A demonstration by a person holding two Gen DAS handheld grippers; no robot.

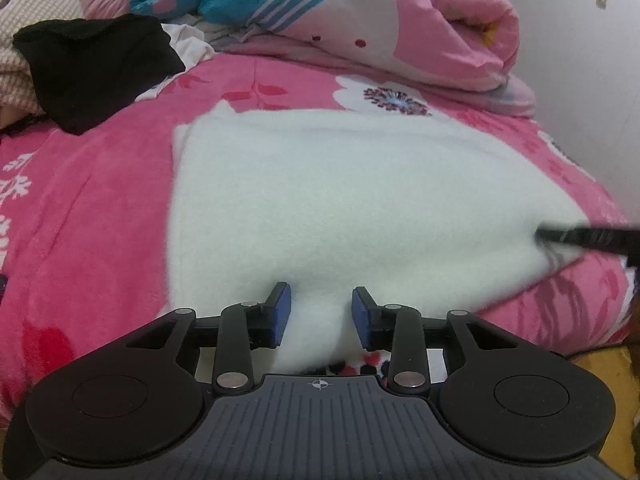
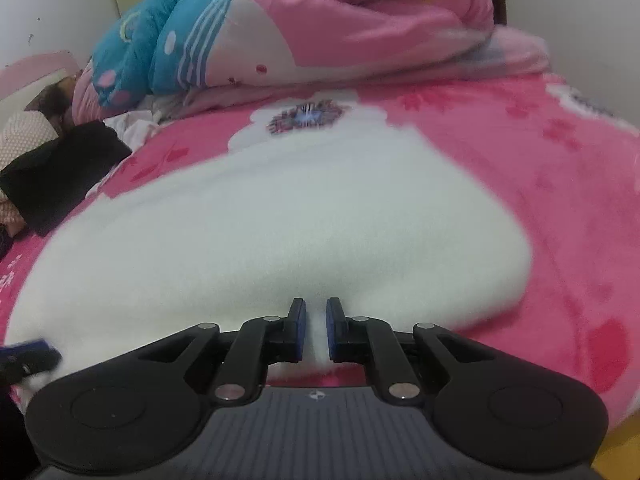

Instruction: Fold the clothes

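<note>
A white fluffy garment (image 1: 340, 192) lies spread on the pink flowered blanket (image 1: 80, 220). My left gripper (image 1: 320, 312) is at its near edge, and a raised fold of the white fabric fills the gap between the blue pads. My right gripper (image 2: 316, 328) stands nearly closed on a thin ridge of the same garment (image 2: 280, 232) at its near edge. In the left wrist view the right gripper (image 1: 544, 236) comes in from the right, with the cloth puckered at its tips. The left gripper (image 2: 40, 354) shows at the garment's left corner in the right wrist view.
A black garment (image 1: 96, 72) lies at the far left beside checked cloth (image 1: 36, 4). A rolled pink and blue quilt (image 1: 360, 20) runs along the back of the bed. A white wall (image 1: 580, 80) is at the right. Yellow floor (image 1: 600, 364) shows past the bed's near edge.
</note>
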